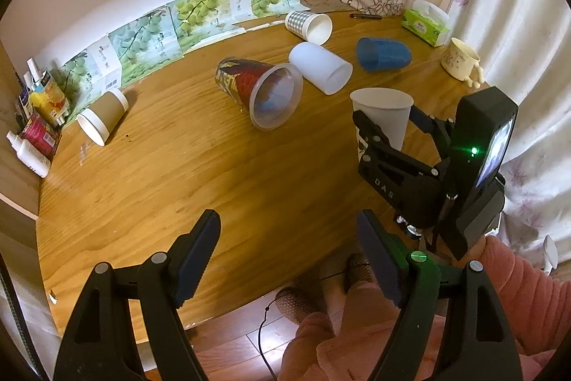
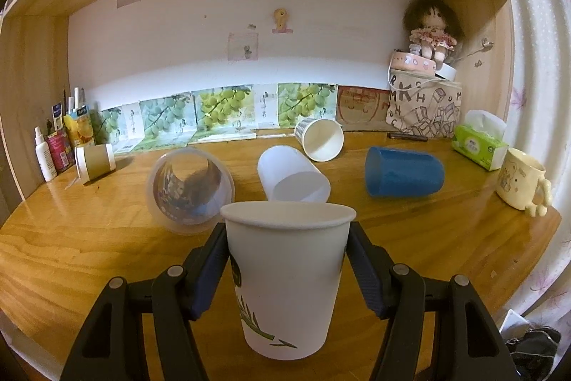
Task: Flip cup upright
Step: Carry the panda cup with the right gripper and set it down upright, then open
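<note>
The right gripper (image 2: pixel 287 259) is clamped round the middle of the white paper cup (image 2: pixel 285 277), mouth up at the desk's (image 2: pixel 89 249) near right, probably so it sets down flat, while the left gripper (image 1: pixel 289 259) hangs wide open and empty.

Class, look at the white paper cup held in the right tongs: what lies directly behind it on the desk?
Behind the white paper cup lie a frosted white cup and a clear printed cup, both on their sides. Their near edges are covered.

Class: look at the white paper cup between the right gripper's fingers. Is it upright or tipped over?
Upright. The white paper cup has its rim on top and its narrower base below, held in the right gripper; the left wrist view agrees.
</note>
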Demonstrator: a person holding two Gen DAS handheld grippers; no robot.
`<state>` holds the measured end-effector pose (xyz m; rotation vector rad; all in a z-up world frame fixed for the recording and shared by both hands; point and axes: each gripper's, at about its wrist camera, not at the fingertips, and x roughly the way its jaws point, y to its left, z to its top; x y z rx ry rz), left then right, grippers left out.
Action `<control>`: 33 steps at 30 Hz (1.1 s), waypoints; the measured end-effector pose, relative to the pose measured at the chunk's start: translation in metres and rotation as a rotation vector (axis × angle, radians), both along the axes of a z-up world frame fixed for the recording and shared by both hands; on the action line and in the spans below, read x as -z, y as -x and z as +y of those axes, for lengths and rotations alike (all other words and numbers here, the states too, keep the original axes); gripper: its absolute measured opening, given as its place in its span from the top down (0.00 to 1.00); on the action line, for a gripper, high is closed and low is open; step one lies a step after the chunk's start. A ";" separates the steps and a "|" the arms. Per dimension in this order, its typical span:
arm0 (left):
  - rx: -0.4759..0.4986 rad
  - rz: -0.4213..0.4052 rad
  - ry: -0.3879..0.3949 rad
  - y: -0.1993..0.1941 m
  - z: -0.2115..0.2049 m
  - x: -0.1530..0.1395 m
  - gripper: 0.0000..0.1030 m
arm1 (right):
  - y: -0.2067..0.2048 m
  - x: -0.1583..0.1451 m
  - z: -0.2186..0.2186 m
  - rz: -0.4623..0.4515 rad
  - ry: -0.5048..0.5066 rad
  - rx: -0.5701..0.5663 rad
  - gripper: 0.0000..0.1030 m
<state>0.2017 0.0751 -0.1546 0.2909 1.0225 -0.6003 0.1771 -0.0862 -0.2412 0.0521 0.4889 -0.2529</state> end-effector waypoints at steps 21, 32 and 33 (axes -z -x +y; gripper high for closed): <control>-0.024 0.009 0.038 -0.010 0.005 -0.004 0.21 | -0.003 -0.005 0.001 -0.003 0.013 0.000 0.36; -0.038 0.004 0.018 -0.017 0.010 -0.005 0.21 | -0.015 0.005 0.011 -0.060 0.055 0.044 0.36; -0.040 0.003 0.019 -0.018 0.010 -0.005 0.21 | -0.015 0.006 0.013 -0.058 0.058 0.040 0.35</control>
